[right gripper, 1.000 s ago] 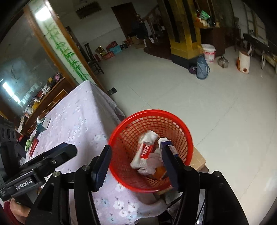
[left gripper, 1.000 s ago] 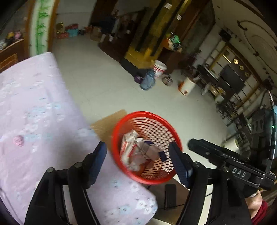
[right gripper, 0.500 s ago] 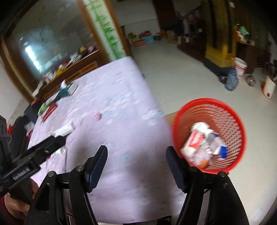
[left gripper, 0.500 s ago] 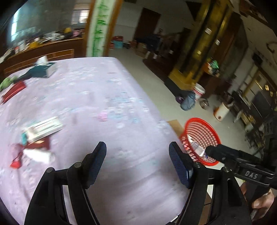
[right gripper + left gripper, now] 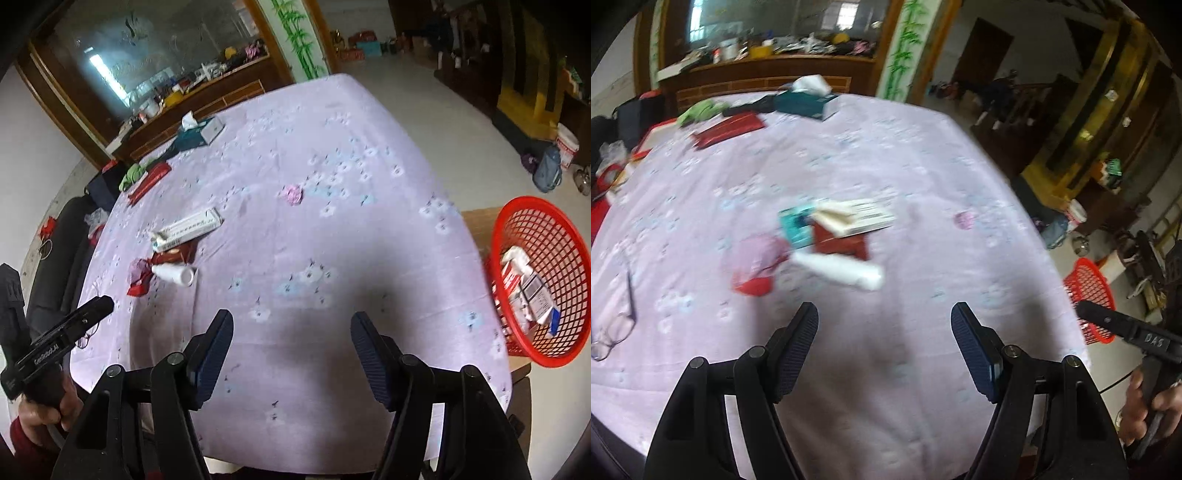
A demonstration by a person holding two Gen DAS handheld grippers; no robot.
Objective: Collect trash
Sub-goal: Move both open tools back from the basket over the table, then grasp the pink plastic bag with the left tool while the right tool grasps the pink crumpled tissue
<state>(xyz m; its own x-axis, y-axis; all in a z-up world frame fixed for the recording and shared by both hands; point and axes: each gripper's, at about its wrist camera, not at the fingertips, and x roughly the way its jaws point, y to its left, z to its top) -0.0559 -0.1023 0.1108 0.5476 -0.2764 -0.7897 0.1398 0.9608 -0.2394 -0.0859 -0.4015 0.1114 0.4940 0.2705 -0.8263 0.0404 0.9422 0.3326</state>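
The right gripper [image 5: 291, 349], jaws apart, hovers over the lilac tablecloth [image 5: 295, 147]; red basket [image 5: 561, 229] alongside.

Tablecloth [image 5: 332, 236]: matt lilac cloth, printed with pale flowers, softly creased. Basket [image 5: 554, 266]: glossy red plastic, open mesh wall. Long box [image 5: 192, 227]: smooth white card, printed. White bottle [image 5: 173, 274]: smooth plastic. Gripper fingers [image 5: 971, 350]: matt black plastic with ribbed dark-blue pads. Floor [image 5: 424, 96]: pale, polished. Sideboard [image 5: 768, 74]: varnished brown wood.
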